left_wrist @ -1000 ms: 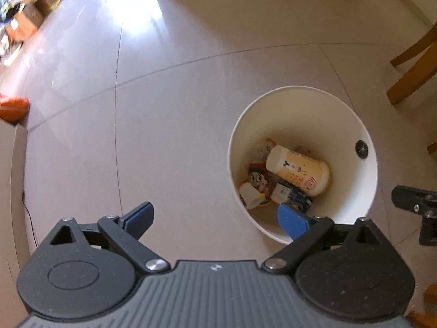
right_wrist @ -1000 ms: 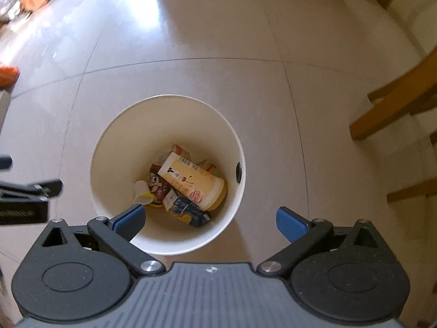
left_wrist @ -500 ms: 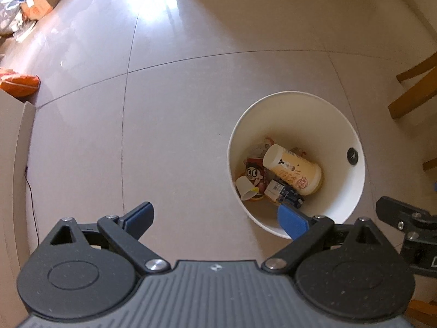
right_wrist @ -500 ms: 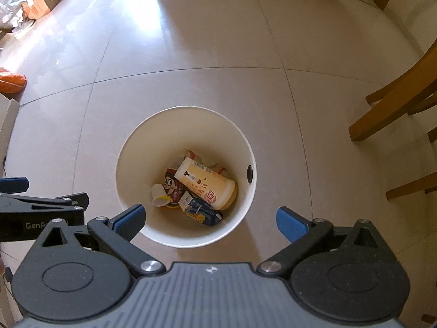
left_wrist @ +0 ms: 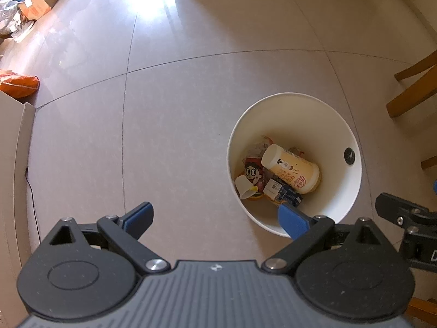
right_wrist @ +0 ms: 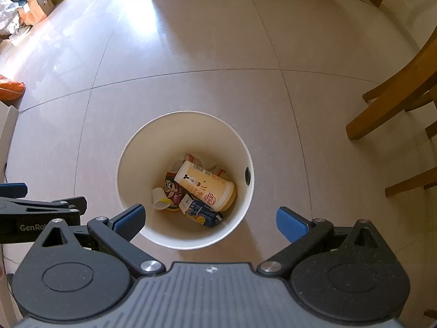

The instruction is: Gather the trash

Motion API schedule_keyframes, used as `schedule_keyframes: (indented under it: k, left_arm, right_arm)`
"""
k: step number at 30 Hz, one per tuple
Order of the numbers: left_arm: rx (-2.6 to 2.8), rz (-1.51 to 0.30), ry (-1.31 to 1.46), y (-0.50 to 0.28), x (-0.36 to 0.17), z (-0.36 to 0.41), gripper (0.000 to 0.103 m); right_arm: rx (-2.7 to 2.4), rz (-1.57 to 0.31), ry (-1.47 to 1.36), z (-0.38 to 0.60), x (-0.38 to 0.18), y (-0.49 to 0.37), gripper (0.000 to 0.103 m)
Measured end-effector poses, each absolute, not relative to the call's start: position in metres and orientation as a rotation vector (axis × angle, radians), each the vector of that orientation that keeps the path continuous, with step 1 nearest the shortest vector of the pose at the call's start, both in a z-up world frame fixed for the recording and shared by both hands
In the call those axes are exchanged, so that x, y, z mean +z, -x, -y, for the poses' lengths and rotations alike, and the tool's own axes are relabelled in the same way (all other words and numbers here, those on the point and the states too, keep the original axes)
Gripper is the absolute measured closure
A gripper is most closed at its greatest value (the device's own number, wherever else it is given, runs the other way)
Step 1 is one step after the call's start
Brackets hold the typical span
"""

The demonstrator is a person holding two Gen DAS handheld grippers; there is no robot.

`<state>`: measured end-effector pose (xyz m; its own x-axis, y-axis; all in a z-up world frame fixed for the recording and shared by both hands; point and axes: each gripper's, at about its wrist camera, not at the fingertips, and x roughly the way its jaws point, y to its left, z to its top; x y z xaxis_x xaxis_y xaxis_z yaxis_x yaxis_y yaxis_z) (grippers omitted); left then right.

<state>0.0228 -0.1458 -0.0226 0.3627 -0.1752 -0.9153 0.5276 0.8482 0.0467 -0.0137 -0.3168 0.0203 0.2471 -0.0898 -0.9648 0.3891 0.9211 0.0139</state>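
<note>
White bin; blue fingertips.

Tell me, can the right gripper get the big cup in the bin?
Probably yes. The right gripper hangs open above the white bin, the cup lies on top of the trash, and nothing covers the bin's mouth.

Below me a round white bin stands upright on the tiled floor, open at the top, with a small dark round fitting high on its inner wall. At its bottom lies the trash. A cream-coloured cylindrical cup with printed lettering lies on its side, on top of the rest. Beside it I see a red wrapper with a cartoon face, partly under the cup. A small white cup lies tipped over next to the wrapper, near the wall. A small blue and white carton lies flat just beside the big cup.
</note>
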Motion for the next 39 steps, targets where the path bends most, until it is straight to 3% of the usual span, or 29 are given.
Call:
schedule_keyframes:
  k: [39]
  left_arm:
    - [-0.471, -1.158, -0.355, -0.0257, -0.027, 0.1416, 0.005]
  right_arm:
    - [-0.354, -1.297, -0.29, 0.3231, 0.0163, 0.015, 0.0]
